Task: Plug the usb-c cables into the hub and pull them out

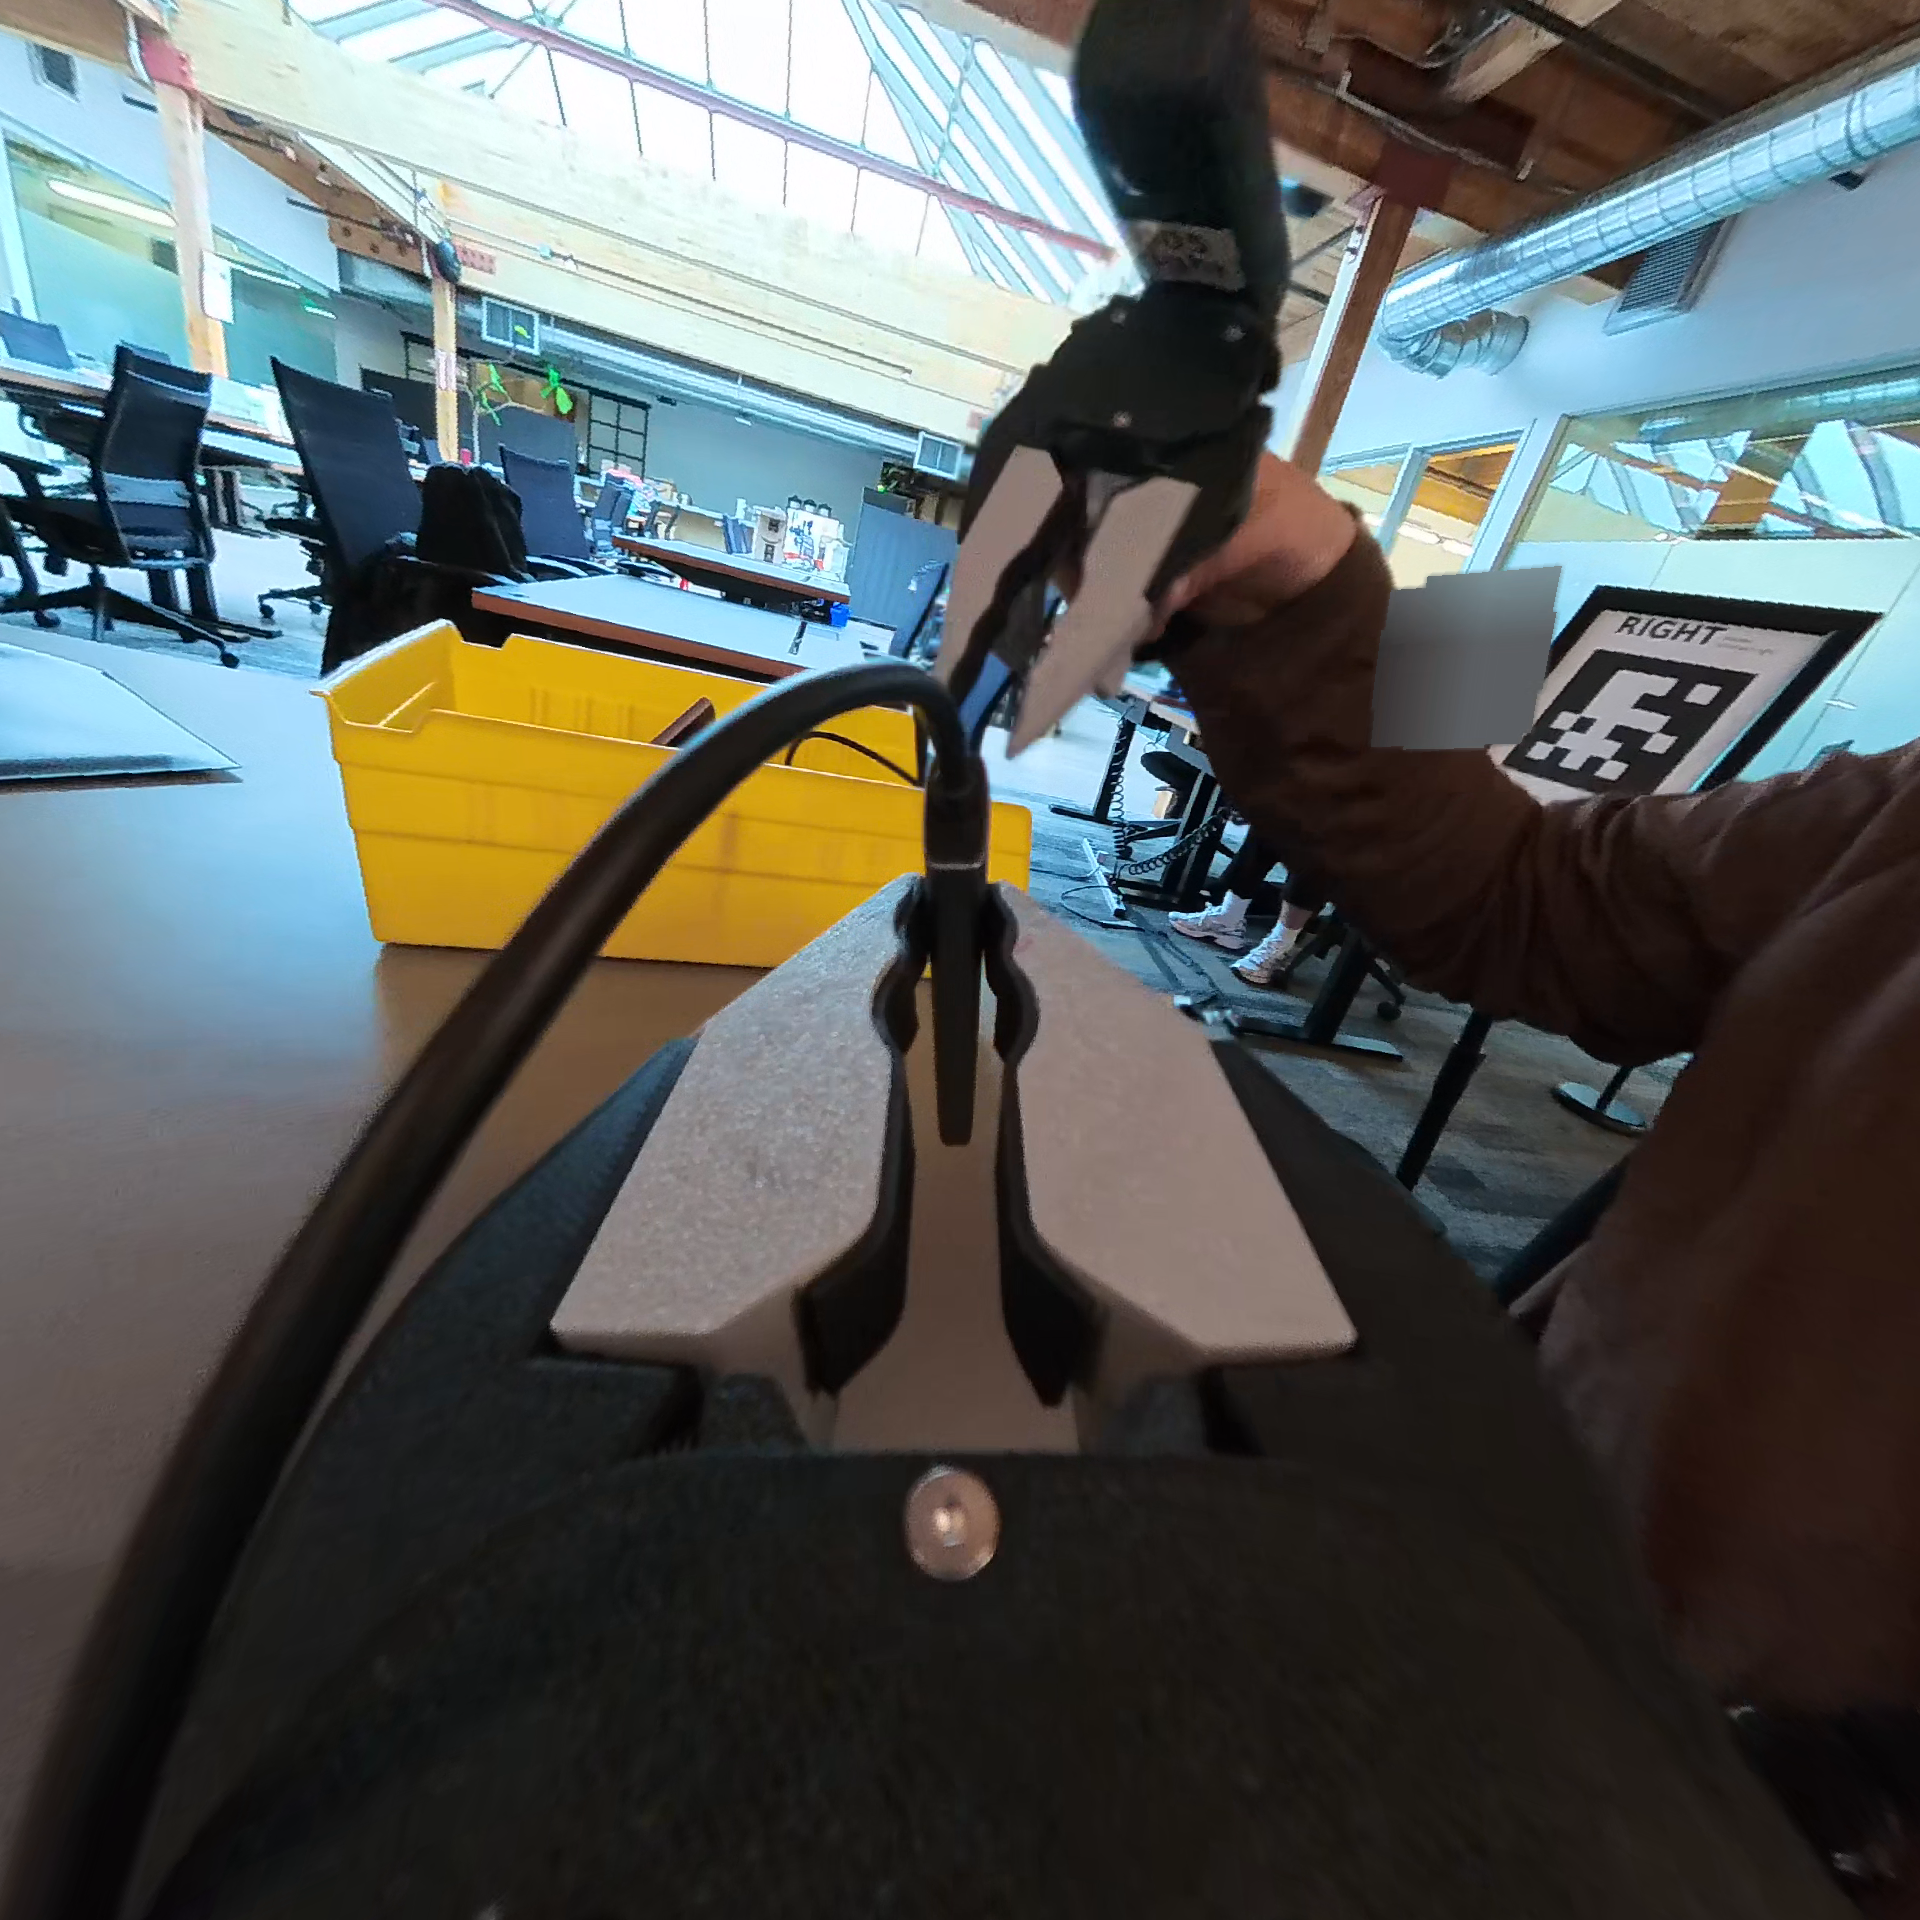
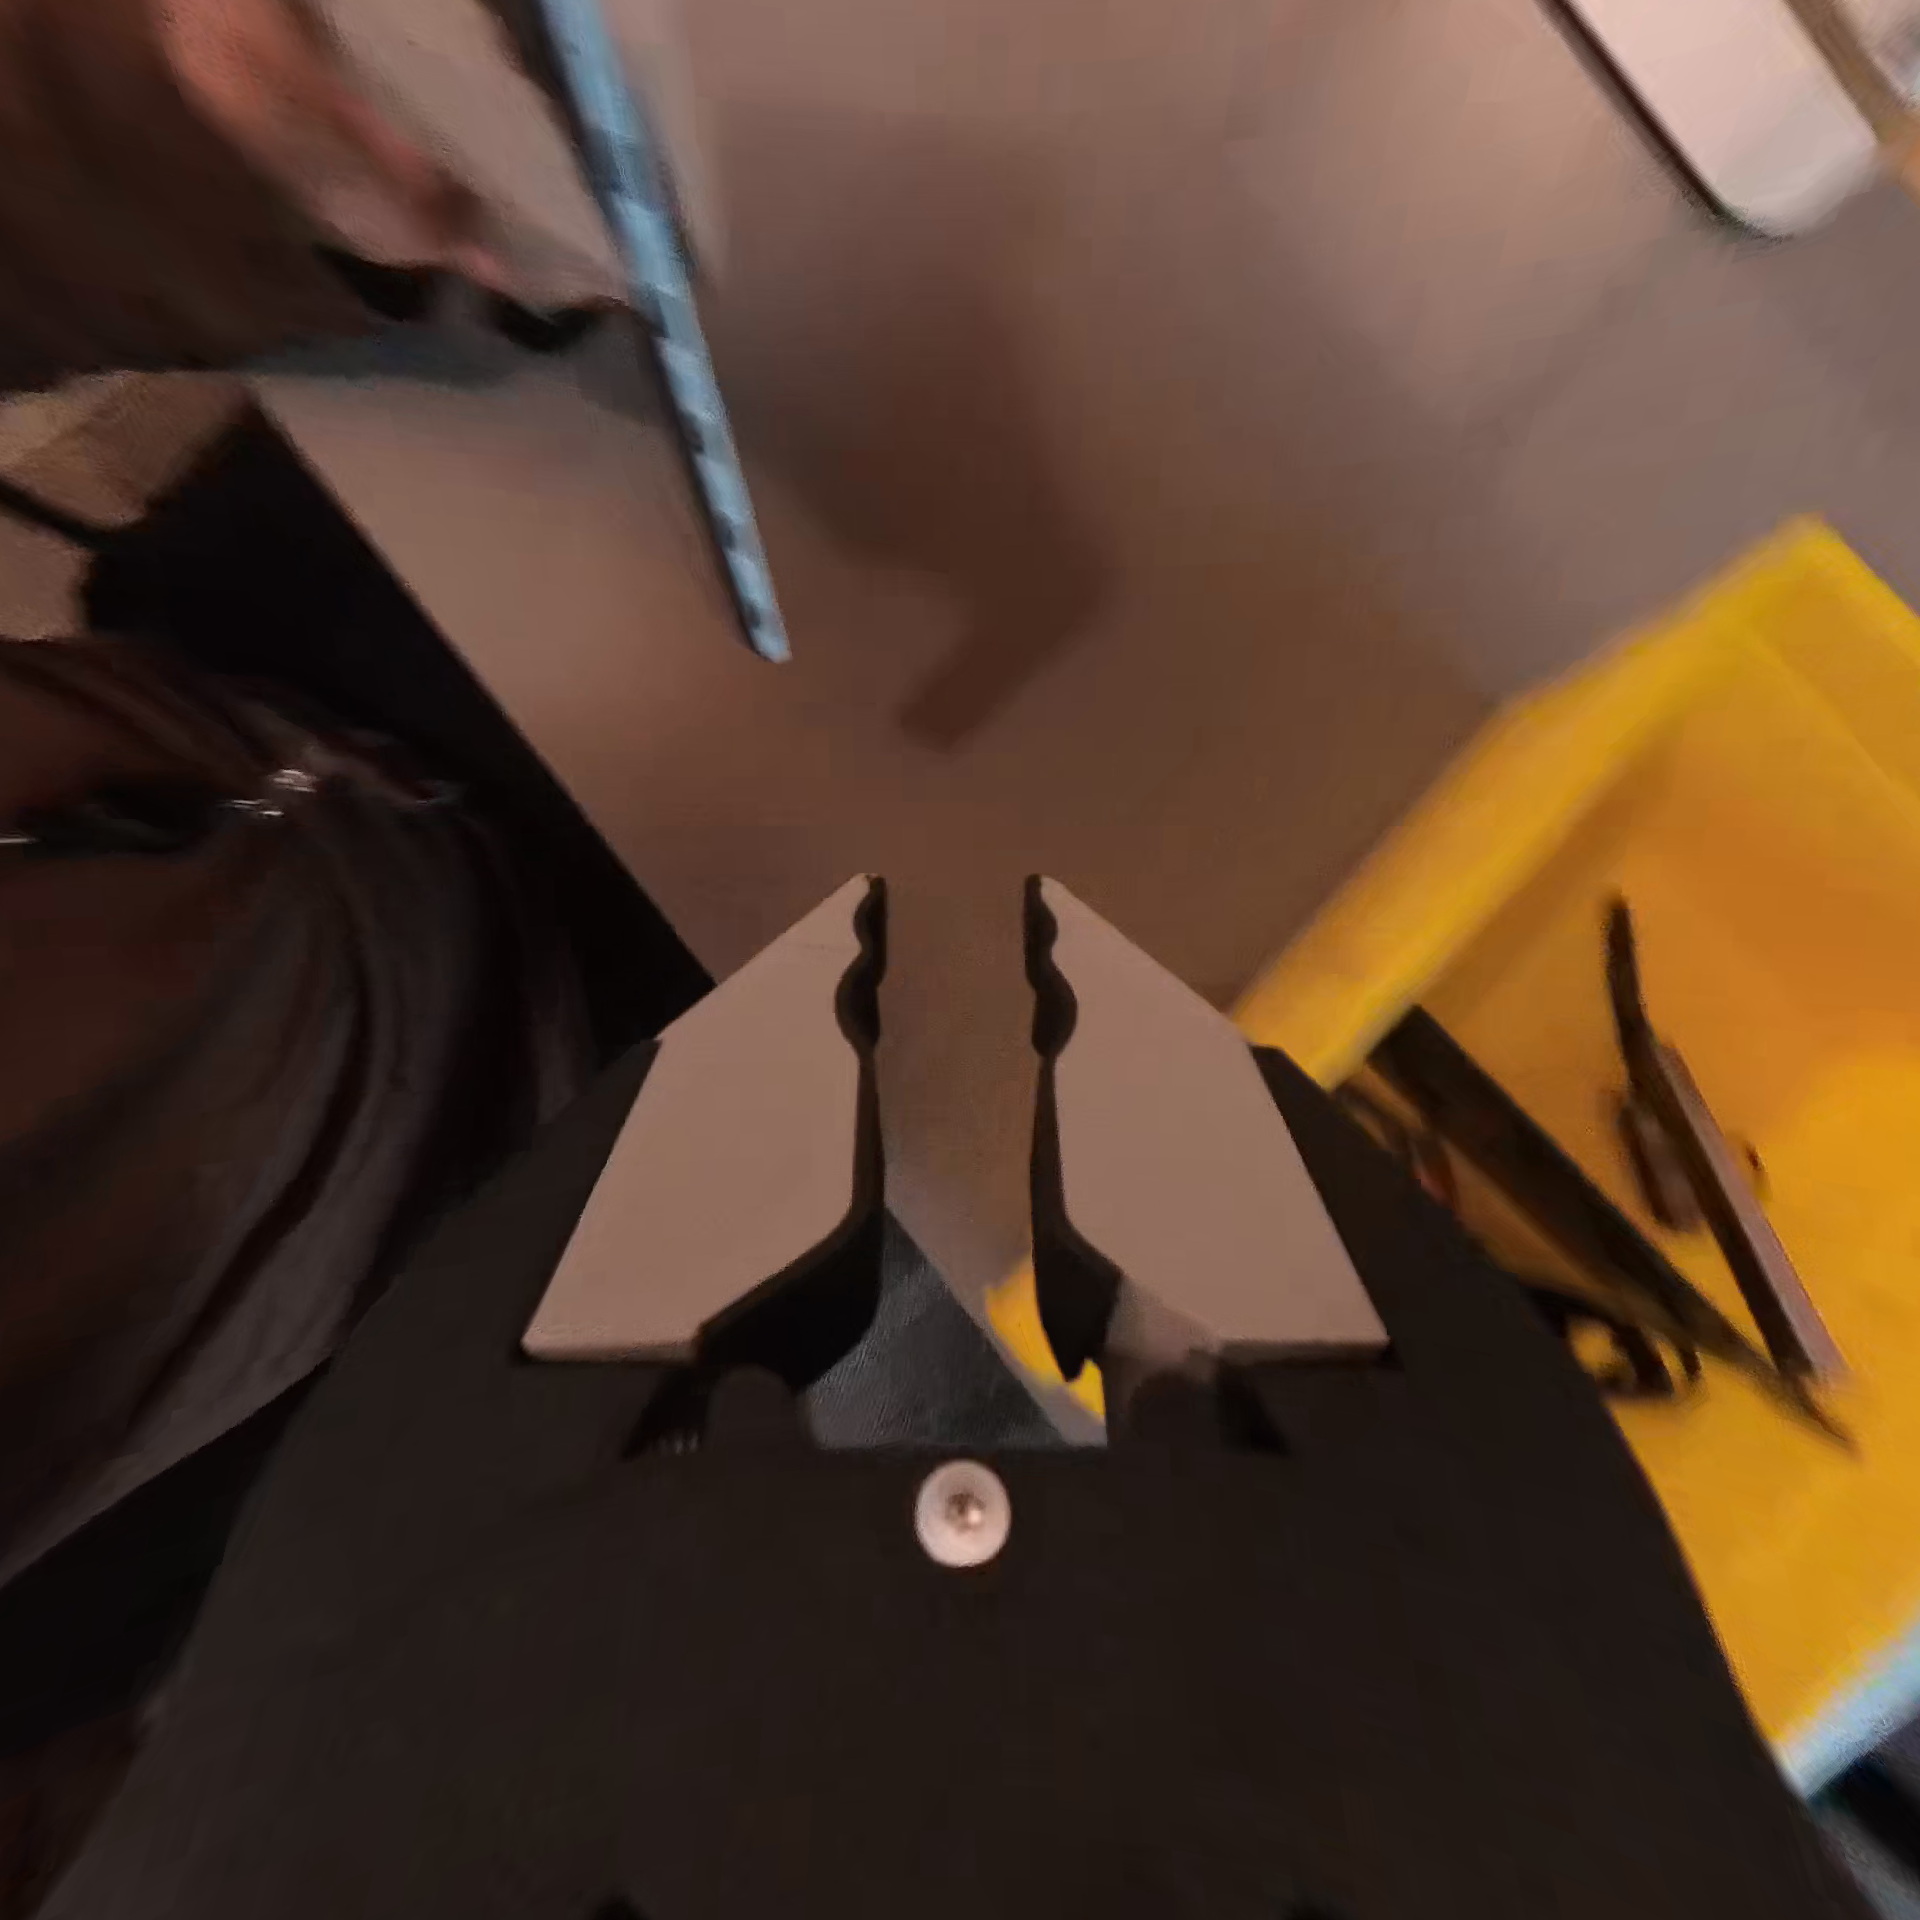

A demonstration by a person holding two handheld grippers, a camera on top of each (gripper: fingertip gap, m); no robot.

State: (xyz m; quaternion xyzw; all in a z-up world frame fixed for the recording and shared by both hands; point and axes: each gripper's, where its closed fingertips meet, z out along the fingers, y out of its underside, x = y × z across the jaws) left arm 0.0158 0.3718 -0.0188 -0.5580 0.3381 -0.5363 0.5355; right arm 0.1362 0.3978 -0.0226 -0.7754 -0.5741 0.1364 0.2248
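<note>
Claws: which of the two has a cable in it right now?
The left claw: it is shut on the black cable at its plug end. The right claw is open, with only bare table between its fingers.

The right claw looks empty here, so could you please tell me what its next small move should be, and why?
Probably lower the open right claw into the yellow bin toward the dark items there: the left claw already clamps a black cable plug, and no hub is clearly visible.

yellow bin (image 1: 582, 831) on table (image 1: 156, 987) | office chairs (image 1: 145, 499) behind | framed marker board (image 1: 1662, 707) right
</note>
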